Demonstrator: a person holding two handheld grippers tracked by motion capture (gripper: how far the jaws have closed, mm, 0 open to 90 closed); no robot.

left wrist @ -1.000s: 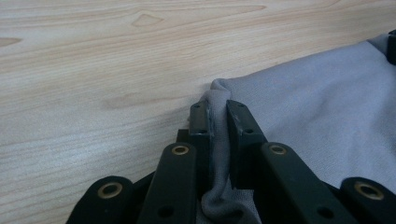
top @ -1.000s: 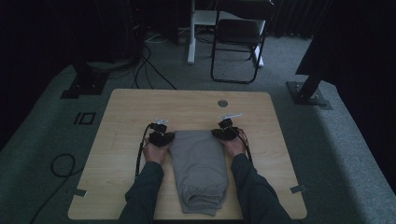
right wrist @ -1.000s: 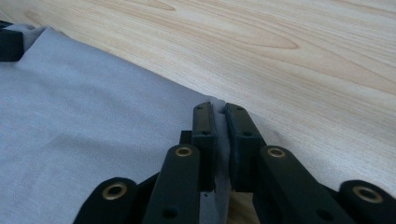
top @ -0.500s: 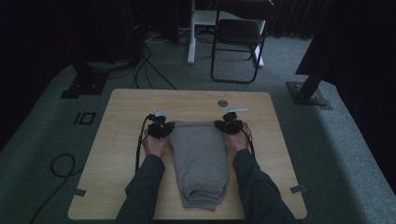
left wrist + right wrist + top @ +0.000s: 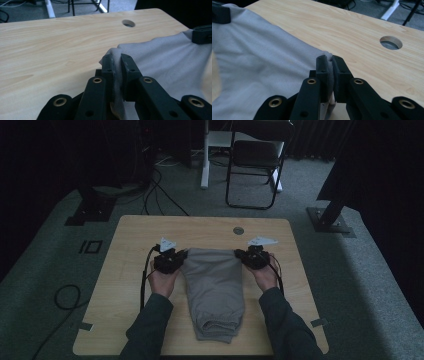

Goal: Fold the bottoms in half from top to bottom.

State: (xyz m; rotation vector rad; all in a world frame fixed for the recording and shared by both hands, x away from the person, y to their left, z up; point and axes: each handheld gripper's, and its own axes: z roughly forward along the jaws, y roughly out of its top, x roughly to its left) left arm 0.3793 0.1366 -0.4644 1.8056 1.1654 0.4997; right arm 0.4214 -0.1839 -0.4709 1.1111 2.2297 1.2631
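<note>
From the high view, a black cable [image 5: 146, 279] trails down the left side of the wooden counter [image 5: 127, 235] from the left tool [image 5: 181, 256], which the person's left hand [image 5: 162, 281] holds at the far left corner of a grey garment [image 5: 215, 287]. The garment lies lengthwise down the middle of the counter, its far edge stretched straight between the two tools and its near end bunched in folds close to the person. The right tool [image 5: 239, 254] sits at the far right corner, held by the right hand [image 5: 265, 276]. Beyond the counter stand a dark chair [image 5: 256, 155] and a white desk leg [image 5: 205, 155] on the grey floor.

The left gripper view adds what the high view cannot resolve: the left tool [image 5: 117, 62] is clamped tight on a pinch of the grey garment [image 5: 162, 57], the cloth squeezed into a thin ridge between the two black pads and running down between them. The fabric spreads away to the right, lifted slightly off the wood, with the other tool's black body at the far right edge. A round cable hole [image 5: 128, 23] shows in the counter [image 5: 50, 45] beyond.

The right gripper view shows the same for the right tool [image 5: 330, 65]: its pads are closed on the garment's corner [image 5: 262, 65], the cloth fanning out to the left. The cable hole [image 5: 391, 42] lies to the right on bare wood.
</note>
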